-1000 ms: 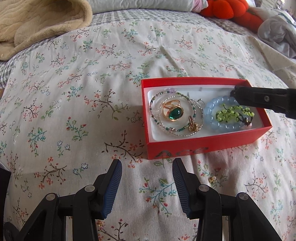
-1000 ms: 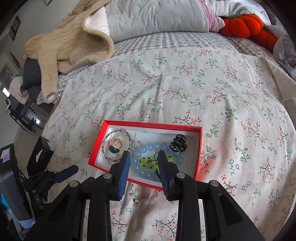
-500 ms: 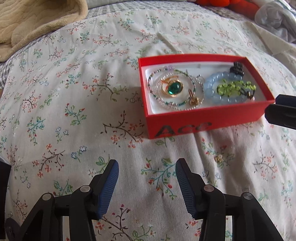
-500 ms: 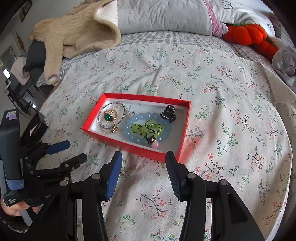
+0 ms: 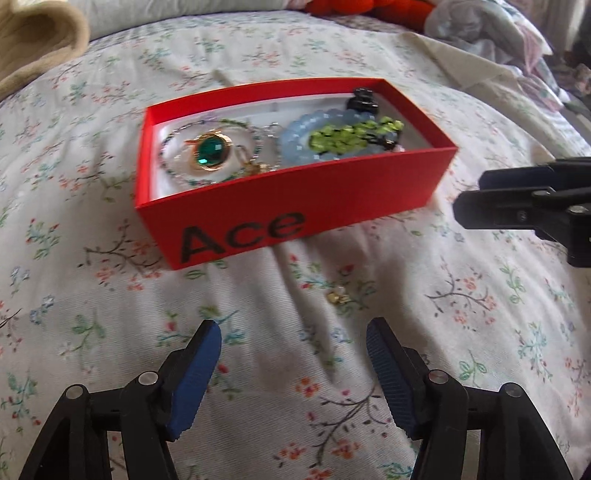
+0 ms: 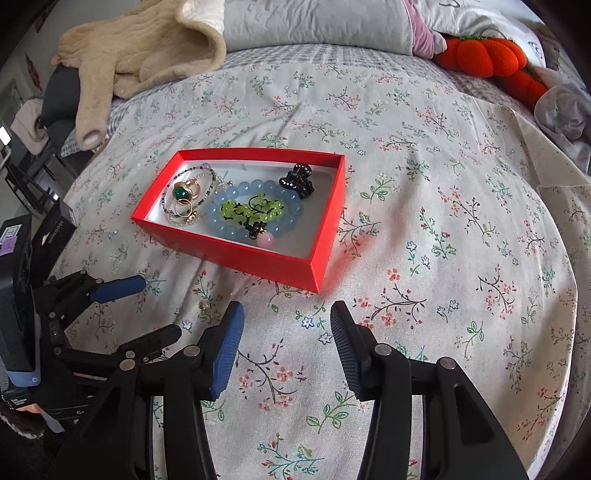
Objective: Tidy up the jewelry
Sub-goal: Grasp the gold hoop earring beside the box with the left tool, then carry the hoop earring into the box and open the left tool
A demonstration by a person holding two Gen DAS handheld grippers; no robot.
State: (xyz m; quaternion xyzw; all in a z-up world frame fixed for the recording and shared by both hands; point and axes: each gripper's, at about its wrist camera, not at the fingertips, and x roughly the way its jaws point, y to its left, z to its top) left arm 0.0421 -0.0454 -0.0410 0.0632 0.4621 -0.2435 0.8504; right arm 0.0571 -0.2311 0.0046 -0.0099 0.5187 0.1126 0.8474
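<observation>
A red box (image 5: 295, 206) (image 6: 258, 258) marked "Ace" lies on the floral bedspread. It holds a green-stone ring (image 5: 210, 151) (image 6: 181, 192), thin bead strands, a blue bead bracelet (image 5: 314, 140) (image 6: 229, 221), a green bead bracelet (image 6: 255, 210) and a black hair claw (image 5: 364, 99) (image 6: 297, 181). A small gold earring (image 5: 338, 297) (image 6: 204, 307) lies on the bedspread in front of the box. My left gripper (image 5: 293, 332) (image 6: 151, 306) is open and empty, just short of the earring. My right gripper (image 6: 286, 317) is open and empty, near the box's front right corner.
A beige fleece jacket (image 6: 140, 55) and grey pillows (image 6: 314, 18) lie at the head of the bed. Orange plush pumpkins (image 6: 487, 55) and crumpled clothes (image 6: 561, 107) sit at the far right. Dark furniture (image 6: 22, 166) stands beyond the bed's left edge.
My right gripper has pulled back out of the box and opened wider. My left gripper has moved lower and closer to the box front and the earring, and has opened wider.
</observation>
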